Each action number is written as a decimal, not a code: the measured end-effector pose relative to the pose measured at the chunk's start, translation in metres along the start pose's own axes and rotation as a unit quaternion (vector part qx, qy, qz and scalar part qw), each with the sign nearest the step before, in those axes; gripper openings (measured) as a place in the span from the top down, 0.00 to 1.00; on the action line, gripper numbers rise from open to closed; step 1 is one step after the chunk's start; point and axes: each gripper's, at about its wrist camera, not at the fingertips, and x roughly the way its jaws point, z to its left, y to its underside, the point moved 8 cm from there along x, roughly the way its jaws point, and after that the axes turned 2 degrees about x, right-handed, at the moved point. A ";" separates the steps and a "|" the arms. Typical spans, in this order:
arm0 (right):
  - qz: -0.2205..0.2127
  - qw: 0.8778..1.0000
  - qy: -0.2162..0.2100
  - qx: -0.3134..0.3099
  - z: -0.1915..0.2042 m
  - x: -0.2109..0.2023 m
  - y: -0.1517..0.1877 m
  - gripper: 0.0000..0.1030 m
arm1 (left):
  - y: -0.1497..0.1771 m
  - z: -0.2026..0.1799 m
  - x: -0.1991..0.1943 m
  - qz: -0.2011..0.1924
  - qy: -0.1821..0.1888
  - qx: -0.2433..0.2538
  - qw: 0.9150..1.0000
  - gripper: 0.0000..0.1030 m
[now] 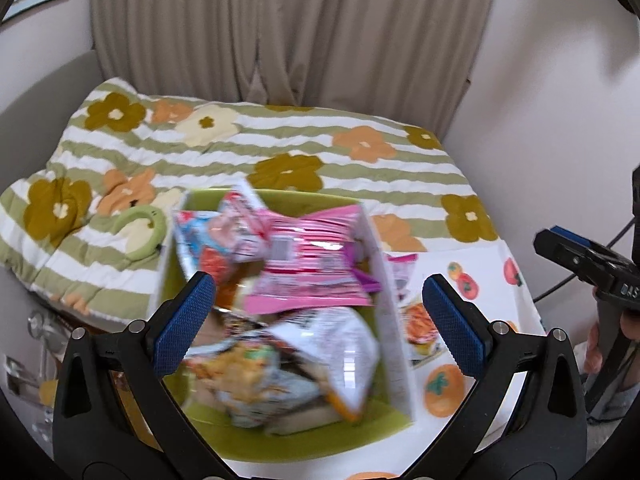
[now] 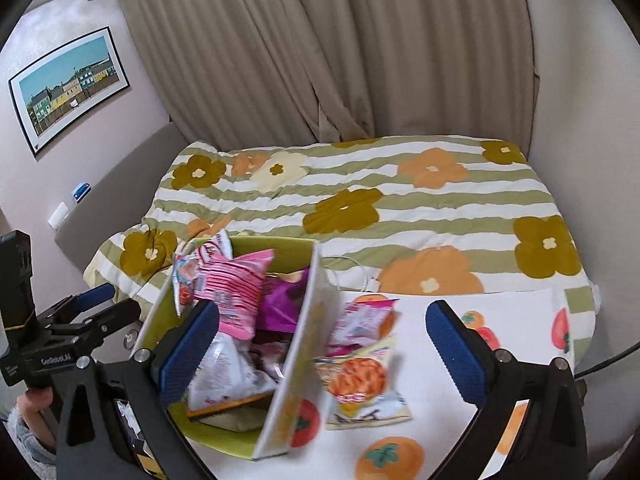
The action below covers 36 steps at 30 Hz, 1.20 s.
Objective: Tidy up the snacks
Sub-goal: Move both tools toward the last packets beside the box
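Two snack packets (image 2: 362,364) on persimmon-print cloth (image 2: 440,436), floral striped quilt (image 2: 400,208), beige curtains (image 2: 320,48)

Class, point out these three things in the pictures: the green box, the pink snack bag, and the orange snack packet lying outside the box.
green box (image 2: 276,246), right wrist view, far inner wall.
pink snack bag (image 1: 316,264), left wrist view, middle of bag.
orange snack packet (image 2: 360,380), right wrist view, printed front.
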 end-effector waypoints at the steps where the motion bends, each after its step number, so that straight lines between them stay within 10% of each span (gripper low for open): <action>1: -0.001 1.000 0.001 -0.002 -0.006 -0.002 0.000 0.00 | 0.001 -0.009 0.002 0.000 -0.003 0.003 1.000 0.00; 18: 0.082 0.989 -0.092 -0.083 -0.112 0.051 -0.008 0.00 | 0.043 -0.148 0.075 0.056 -0.081 -0.028 0.995 0.00; 36: 0.218 0.948 -0.203 -0.115 -0.127 0.175 0.038 0.00 | 0.121 -0.160 0.195 0.166 -0.138 -0.066 0.974 0.01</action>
